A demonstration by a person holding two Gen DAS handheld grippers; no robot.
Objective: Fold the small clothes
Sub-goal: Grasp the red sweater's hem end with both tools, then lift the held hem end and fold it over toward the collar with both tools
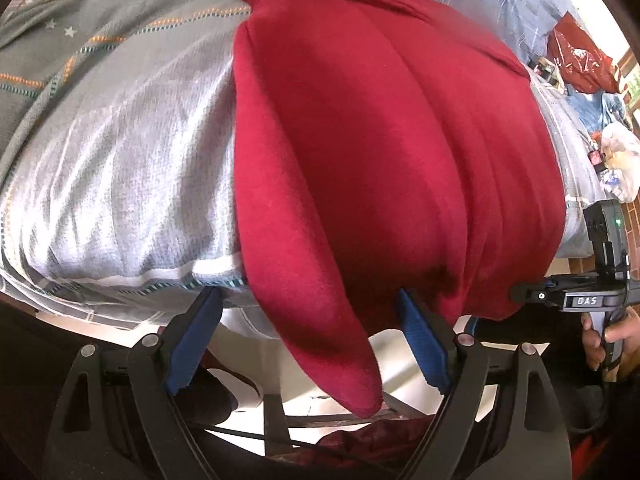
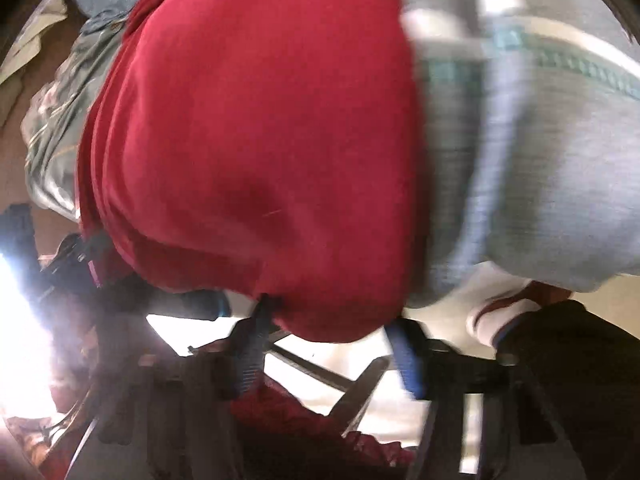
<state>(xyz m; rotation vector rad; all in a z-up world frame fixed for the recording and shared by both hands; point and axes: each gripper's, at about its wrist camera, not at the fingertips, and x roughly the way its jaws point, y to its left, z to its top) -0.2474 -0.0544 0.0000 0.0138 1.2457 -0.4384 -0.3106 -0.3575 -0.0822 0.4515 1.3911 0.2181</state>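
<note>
A: Red garment (image 1: pixel 380 152) — how does it handle?

B: My guess is soft, light, floppy fleece with grippy nap. It lies on the bed (image 1: pixel 120 160), its near hem drooping over the edge. I'd grab at the hem corners.

A: Left fingers?

B: My left gripper (image 1: pixel 308 320) is wide open, holding nothing; a hanging flap drops between the blue pads (image 1: pixel 420 340), apparently not pinched.

A: Right?

B: Right gripper (image 2: pixel 328 340) is blurred: fingers apart, the hem hanging between them. Can't tell about contact.
</note>
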